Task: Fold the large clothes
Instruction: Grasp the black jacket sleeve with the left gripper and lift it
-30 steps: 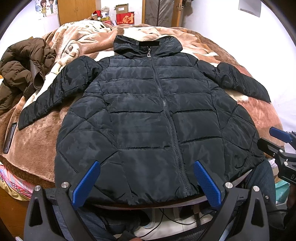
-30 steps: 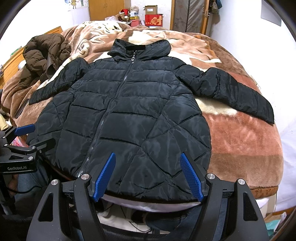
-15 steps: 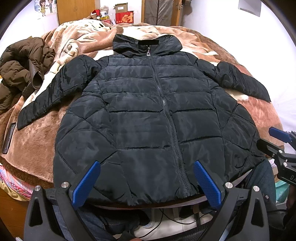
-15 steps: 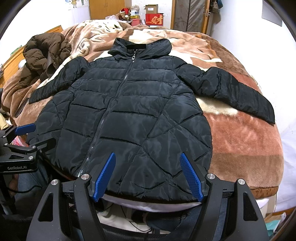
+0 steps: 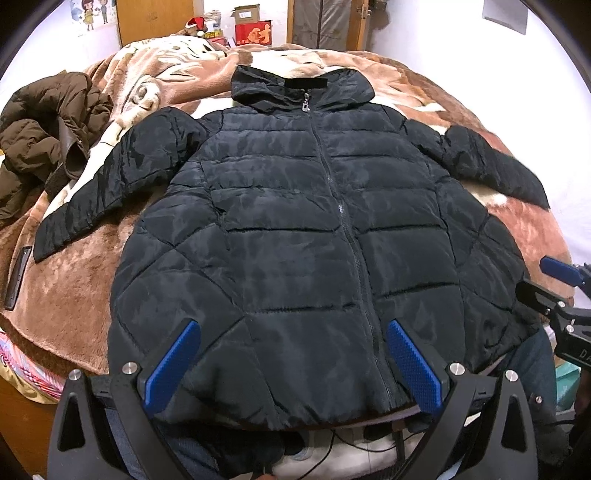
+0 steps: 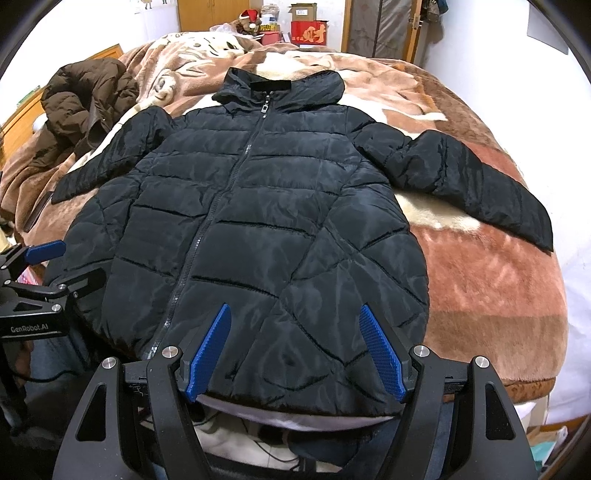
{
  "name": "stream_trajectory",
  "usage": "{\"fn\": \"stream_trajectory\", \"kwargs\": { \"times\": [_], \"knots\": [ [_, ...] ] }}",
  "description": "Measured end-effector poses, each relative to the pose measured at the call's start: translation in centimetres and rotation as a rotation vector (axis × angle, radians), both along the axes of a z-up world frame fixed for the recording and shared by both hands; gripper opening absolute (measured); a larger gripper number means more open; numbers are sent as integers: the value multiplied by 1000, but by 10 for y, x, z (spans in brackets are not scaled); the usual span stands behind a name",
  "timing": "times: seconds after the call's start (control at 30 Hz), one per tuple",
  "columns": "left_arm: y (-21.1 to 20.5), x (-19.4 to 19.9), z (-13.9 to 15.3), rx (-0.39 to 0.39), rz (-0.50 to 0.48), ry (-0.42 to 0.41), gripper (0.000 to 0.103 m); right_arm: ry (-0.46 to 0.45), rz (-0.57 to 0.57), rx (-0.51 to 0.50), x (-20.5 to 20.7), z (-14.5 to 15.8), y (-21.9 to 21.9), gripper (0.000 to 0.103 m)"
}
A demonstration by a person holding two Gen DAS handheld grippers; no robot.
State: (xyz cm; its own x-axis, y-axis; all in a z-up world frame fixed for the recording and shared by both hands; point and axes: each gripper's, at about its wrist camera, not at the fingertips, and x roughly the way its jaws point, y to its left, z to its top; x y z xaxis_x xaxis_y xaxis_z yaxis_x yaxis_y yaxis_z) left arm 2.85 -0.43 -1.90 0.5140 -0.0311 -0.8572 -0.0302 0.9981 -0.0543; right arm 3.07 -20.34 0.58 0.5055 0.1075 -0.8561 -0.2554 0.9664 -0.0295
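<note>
A black quilted puffer jacket [image 5: 295, 240] [image 6: 251, 221] lies flat and zipped on the bed, front up, hood away from me, both sleeves spread out to the sides. Its hem hangs at the near bed edge. My left gripper [image 5: 291, 365] hovers open over the hem left of the zipper, holding nothing. My right gripper [image 6: 295, 350] is open above the hem right of the zipper, also with nothing between its blue pads. Each gripper shows at the edge of the other's view: the right gripper [image 5: 554, 284] and the left gripper [image 6: 51, 266].
A brown fleece blanket [image 6: 480, 277] covers the bed. A brown coat [image 5: 40, 140] [image 6: 85, 107] is heaped at the far left. A dark flat strip [image 5: 16, 277] lies on the left edge. Boxes [image 5: 255, 31] and a wardrobe stand behind the bed.
Both views have crept slightly closer to the jacket; the jacket itself lies as before and both grippers stay open.
</note>
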Motion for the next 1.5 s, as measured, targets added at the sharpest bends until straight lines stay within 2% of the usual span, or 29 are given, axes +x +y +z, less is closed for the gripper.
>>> {"fn": "stream_trajectory", "kwargs": {
  "times": [0.1,0.3,0.47,0.57,0.73,0.9,0.97,1.13,1.23,1.33,1.4,1.43,1.47,1.5],
  "knots": [
    [16,10,-3,-29,31,-9,102,-4,13,-3,11,-2,4,72],
    [60,36,-9,-32,118,-38,102,-45,66,-25,41,-4,25,72],
    [127,64,-17,-34,282,-56,102,-80,128,-35,75,-5,53,72],
    [176,83,-31,-102,364,-34,102,-95,160,-47,96,-11,74,72],
    [251,102,-58,-162,513,-30,102,-63,189,-65,134,-30,105,72],
    [309,113,-87,-204,650,-31,100,-26,199,-71,161,-50,126,72],
    [326,114,-96,-235,685,-38,99,-12,208,-81,169,-59,130,72],
    [354,122,-114,-253,764,-63,96,24,218,-83,181,-74,130,72],
    [363,131,-118,-230,776,-70,93,52,212,-71,186,-82,124,72],
    [367,138,-121,-197,778,-73,72,64,187,-81,187,-85,116,72],
    [369,139,-119,-184,773,-73,48,78,174,-87,188,-87,110,72],
    [369,139,-115,-182,768,-74,41,77,169,-95,187,-87,107,72],
    [369,142,-109,-185,757,-79,27,75,168,-105,186,-88,105,72],
    [367,142,-102,-181,745,-87,22,70,162,-126,185,-88,103,72]
  ]
}}
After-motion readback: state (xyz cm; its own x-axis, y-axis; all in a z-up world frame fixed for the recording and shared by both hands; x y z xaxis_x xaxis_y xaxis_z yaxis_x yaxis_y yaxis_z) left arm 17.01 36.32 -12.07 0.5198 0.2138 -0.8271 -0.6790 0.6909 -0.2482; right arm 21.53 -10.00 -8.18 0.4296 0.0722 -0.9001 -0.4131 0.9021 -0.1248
